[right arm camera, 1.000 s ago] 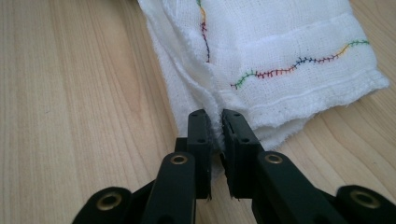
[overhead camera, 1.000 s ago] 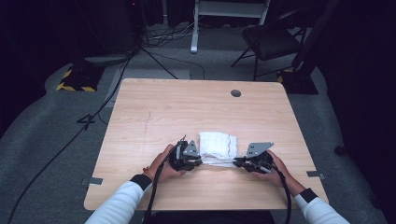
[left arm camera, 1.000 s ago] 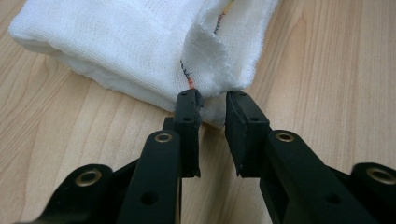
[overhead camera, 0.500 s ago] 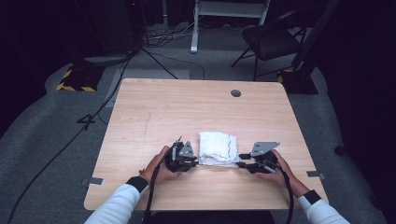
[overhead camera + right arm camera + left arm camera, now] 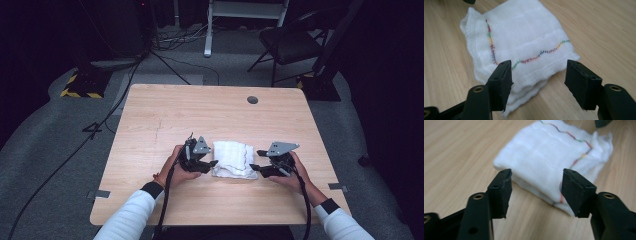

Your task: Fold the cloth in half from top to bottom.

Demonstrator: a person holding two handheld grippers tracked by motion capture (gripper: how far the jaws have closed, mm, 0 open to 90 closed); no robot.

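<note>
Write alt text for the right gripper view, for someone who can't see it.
A folded white cloth with wavy multicoloured stitching lies on a light wooden table. The right gripper is open, its two black jaws standing apart at the cloth's near edge, not closed on it.

You are working in a dark recording studio or lab. A lone wooden bench [image 5: 210, 115] stands on grey carpet [image 5: 65, 150] (cables [image 5: 75, 150] trail across it). A folding chair [image 5: 292, 45] and hazard-striped stand base [image 5: 80, 86] sit behind.
</note>
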